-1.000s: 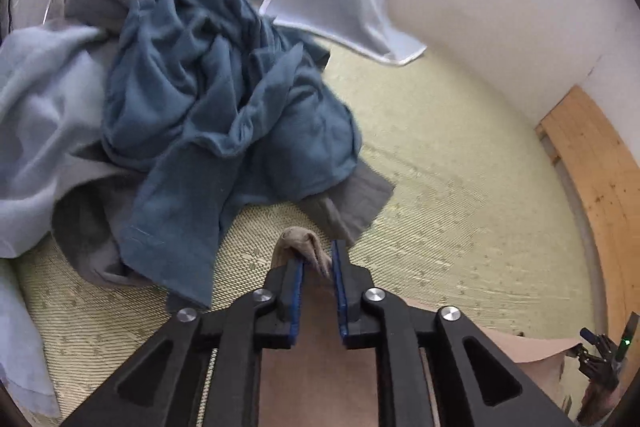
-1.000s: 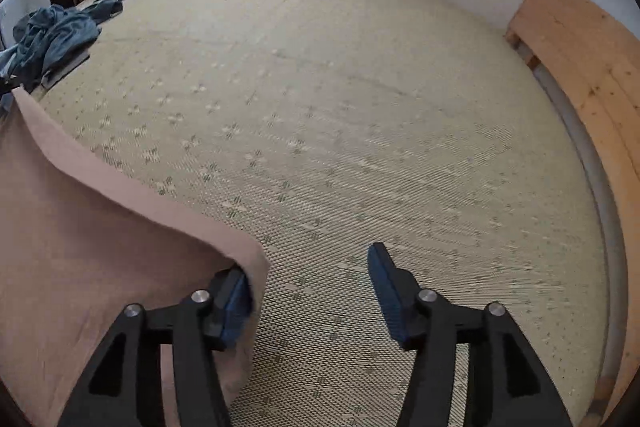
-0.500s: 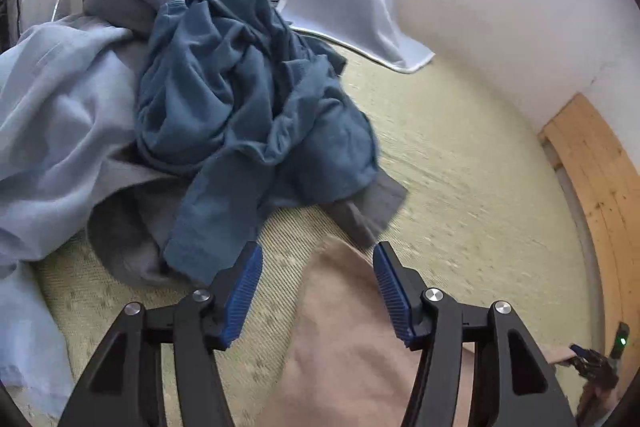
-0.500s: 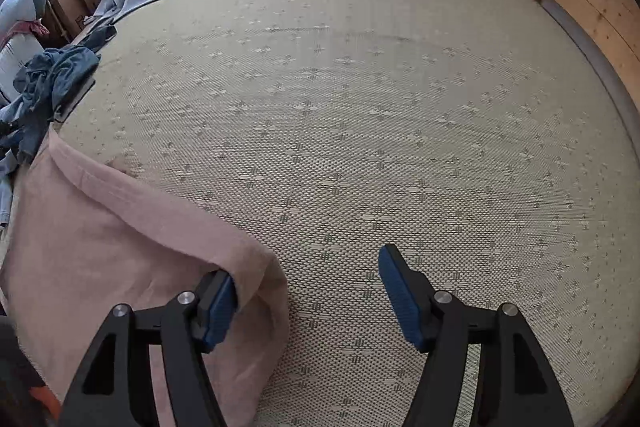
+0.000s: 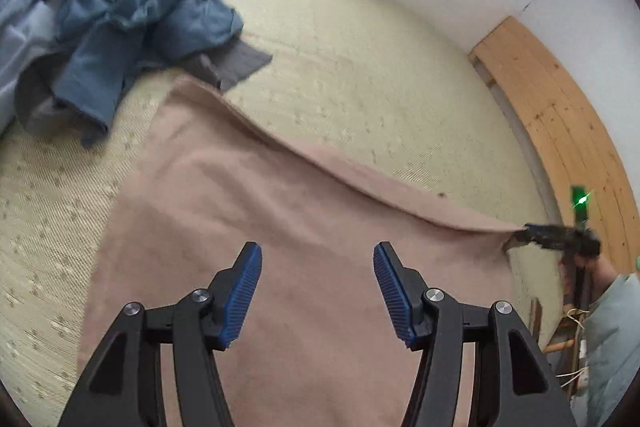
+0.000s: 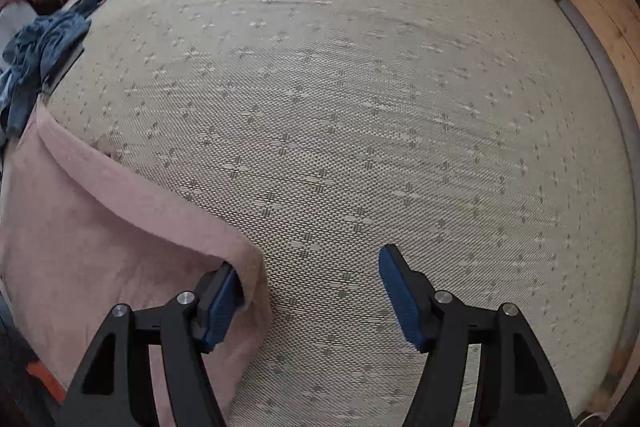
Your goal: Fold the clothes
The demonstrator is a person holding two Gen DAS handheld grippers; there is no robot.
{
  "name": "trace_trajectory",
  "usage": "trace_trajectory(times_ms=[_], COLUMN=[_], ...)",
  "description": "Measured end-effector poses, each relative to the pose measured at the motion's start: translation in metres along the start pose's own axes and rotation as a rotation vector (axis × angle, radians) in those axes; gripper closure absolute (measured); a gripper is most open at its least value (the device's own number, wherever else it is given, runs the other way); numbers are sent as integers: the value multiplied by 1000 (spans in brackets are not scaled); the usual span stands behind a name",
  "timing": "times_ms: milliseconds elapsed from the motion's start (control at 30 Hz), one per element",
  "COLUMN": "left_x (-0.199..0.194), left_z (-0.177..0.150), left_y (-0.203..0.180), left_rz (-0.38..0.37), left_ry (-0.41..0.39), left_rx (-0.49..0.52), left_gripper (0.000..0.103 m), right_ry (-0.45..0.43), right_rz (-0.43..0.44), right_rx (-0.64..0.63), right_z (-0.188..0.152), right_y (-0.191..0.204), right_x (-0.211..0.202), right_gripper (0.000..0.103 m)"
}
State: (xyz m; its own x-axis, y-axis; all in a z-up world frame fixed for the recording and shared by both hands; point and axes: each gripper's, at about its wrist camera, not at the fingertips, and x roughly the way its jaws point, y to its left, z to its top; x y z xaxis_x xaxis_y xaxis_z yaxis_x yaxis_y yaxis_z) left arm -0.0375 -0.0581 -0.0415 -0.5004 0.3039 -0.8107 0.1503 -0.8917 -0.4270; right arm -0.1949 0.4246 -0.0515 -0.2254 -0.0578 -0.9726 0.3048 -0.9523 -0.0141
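Since a second ago your left claw (image 5: 318, 291) has let go of the pink cloth (image 5: 304, 211) and pulled back above it, jaws now spread wide with nothing between them. That cloth lies spread over the woven mat (image 6: 360, 107), its far edge lifted in a ridge toward your right claw (image 6: 310, 291). Your right claw stands wide too, the cloth's corner draped over its left finger (image 6: 218, 301) rather than pinched. Beyond the cloth's far left corner, a heap of blue and grey clothes (image 5: 120, 19) sits on the mat, with a wooden frame (image 5: 560, 115) along the right
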Motion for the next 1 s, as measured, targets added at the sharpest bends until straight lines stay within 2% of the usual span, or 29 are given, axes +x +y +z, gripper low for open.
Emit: trace_trajectory(times_ms=[100,300,333,433,567,633,800,1000], left_x=[15,28,28,28,25,23,20,22], left_z=[0,0,0,1,1,1,-1,-3], left_y=[11,6,6,4,6,6,9,11], left_rz=[13,37,36,32,16,8,5,8], left_ry=[24,35,32,24,16,12,14,29], left_rx=[-33,-8,-8,-6,2,7,23,51], left_gripper=[41,41,41,40,40,40,40,40], right_ry=[9,18,10,-66,-198,-240,-259,-210], right_rz=[-37,-257,-270,-236,-103,-46,40,57], right_rx=[-29,-135,-136,-134,-218,-274,-430,-563], right_z=[12,42,45,47,38,26,14,18], right_y=[-2,4,5,24,76,116,202,251], right_x=[-7,-20,-22,-33,-44,-45,-19,10], right_gripper=[32,32,32,32,32,32,31,31])
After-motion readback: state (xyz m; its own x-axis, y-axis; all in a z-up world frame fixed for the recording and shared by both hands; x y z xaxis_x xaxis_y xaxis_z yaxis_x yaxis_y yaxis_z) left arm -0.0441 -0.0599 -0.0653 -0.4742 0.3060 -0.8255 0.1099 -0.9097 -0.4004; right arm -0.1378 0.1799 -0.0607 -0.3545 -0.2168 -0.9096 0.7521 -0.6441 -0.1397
